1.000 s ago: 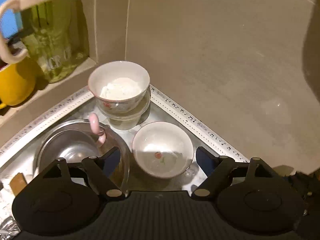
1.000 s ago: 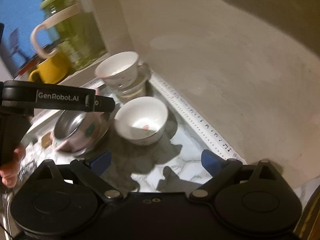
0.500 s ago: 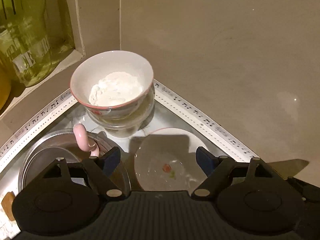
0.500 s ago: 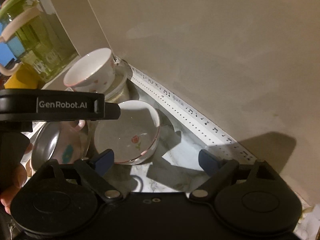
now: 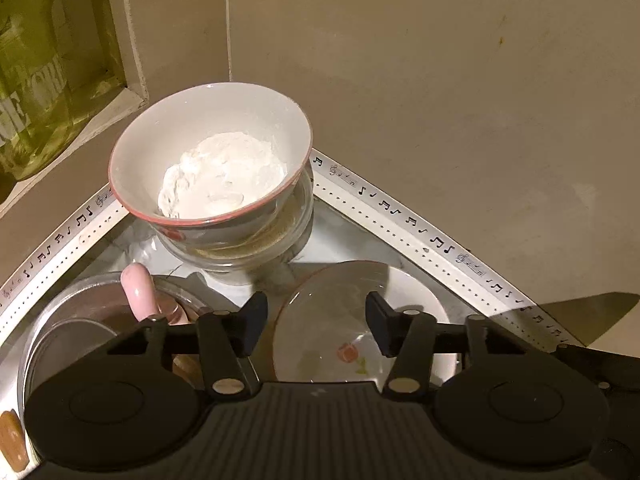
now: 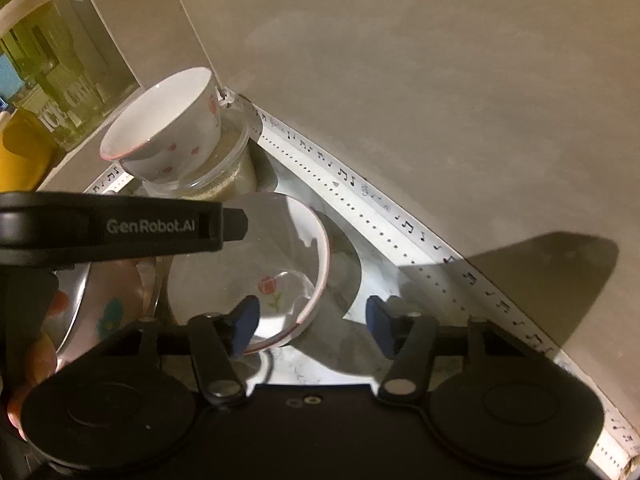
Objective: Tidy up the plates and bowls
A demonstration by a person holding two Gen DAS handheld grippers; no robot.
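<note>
The left claw (image 5: 314, 330) hangs over the corner of the bench (image 5: 344, 232), its two fingers spread apart with nothing between them. Directly below it sits an empty white bowl with a rose print (image 5: 360, 336), its rim spanning the gap between the fingertips. At 12 o'clock from that bowl, tight in the corner, a red-rimmed bowl of white powder (image 5: 212, 168) rests tilted in a clear glass bowl (image 5: 264, 240). At 9 o'clock lies a steel bowl (image 5: 72, 320) with a pink handle (image 5: 138, 292) sticking up from it.

The right claw (image 6: 312, 326) is likewise spread apart and grips nothing. Its left fingertip (image 6: 244, 324) lies over the near rim of the rose-print bowl (image 6: 280, 264); its right fingertip is over the bare bench (image 6: 360, 276). Whether the left one touches the bowl cannot be told. The body of the left gripper (image 6: 120, 226) crosses this view at 9 o'clock, over the steel bowl (image 6: 80, 300). The powder bowl (image 6: 168, 136) and its glass bowl (image 6: 232, 164) stand at 11 o'clock. A white strip printed with music notes (image 6: 400, 224) runs along the foot of the wall. A green glass jug (image 5: 36, 80) stands on the ledge at 10 o'clock.
</note>
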